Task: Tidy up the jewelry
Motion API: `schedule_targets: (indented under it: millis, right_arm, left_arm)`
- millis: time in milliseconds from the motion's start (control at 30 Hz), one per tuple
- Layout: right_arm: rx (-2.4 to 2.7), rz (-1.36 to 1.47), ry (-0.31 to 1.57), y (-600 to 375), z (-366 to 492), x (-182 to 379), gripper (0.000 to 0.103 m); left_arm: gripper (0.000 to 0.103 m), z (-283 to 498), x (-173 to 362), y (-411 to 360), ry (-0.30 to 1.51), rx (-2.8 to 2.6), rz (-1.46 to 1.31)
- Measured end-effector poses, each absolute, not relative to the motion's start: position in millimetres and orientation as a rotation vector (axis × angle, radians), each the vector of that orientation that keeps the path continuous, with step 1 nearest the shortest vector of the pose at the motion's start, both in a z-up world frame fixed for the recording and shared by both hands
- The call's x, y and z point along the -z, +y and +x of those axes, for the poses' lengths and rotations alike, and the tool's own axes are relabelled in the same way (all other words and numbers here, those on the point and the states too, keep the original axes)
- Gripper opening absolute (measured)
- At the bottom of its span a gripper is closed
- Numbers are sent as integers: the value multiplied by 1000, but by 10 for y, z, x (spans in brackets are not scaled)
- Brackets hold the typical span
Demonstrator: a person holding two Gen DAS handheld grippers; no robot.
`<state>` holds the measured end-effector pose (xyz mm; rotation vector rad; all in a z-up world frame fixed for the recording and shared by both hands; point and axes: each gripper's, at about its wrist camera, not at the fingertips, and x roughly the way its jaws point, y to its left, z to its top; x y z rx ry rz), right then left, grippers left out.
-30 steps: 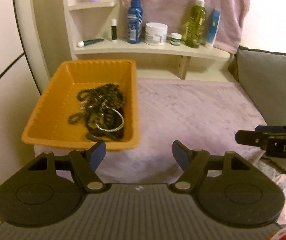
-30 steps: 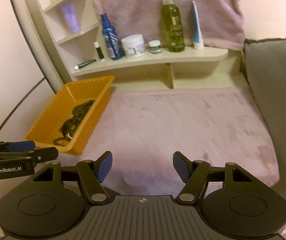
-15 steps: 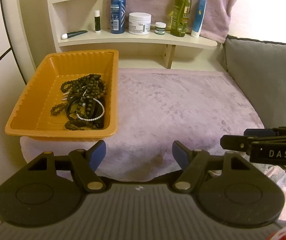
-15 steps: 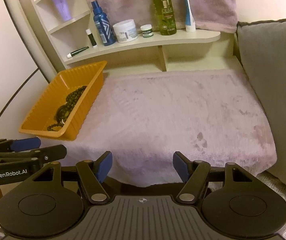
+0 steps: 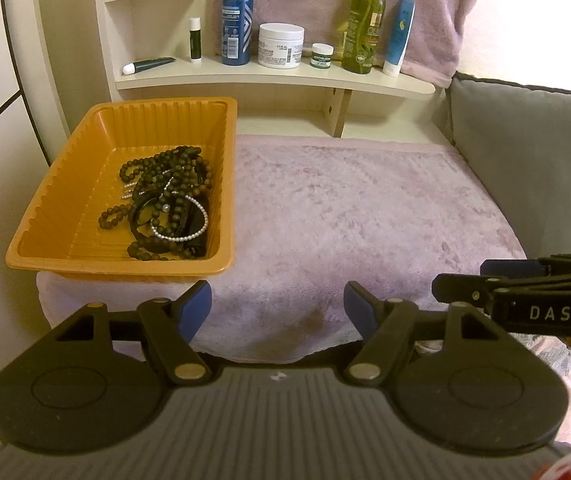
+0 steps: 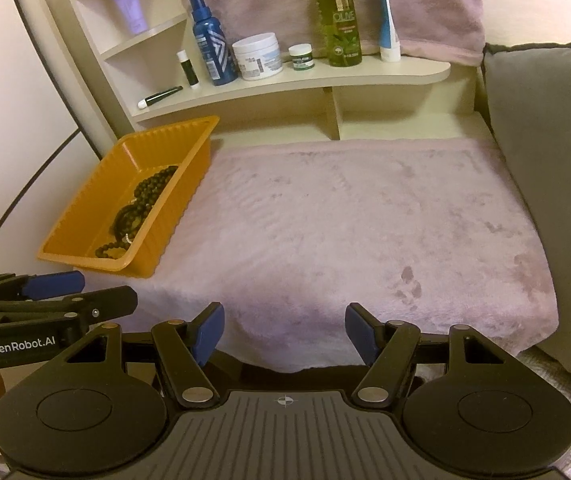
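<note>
Tray (image 5: 45, 216) now nearer left, dark tangled beads (image 5: 165, 204)

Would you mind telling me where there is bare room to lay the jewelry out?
The pink cloth is bare from the orange tray across to the grey cushion and back to the shelf. The tray's left half is free too. It is crowded on the shelf with bottles and in the tray's right half, where the beads lie tangled.
</note>
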<state>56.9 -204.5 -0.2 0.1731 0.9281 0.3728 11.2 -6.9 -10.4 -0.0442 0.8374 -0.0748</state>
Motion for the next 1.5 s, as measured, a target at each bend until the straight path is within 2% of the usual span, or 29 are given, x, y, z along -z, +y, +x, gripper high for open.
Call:
schedule_targets:
  millis: [1500]
  right_arm:
    - [-379, 162, 919, -1977, 544, -26, 67]
  left_arm:
    - [71, 105, 86, -37, 831, 77, -54]
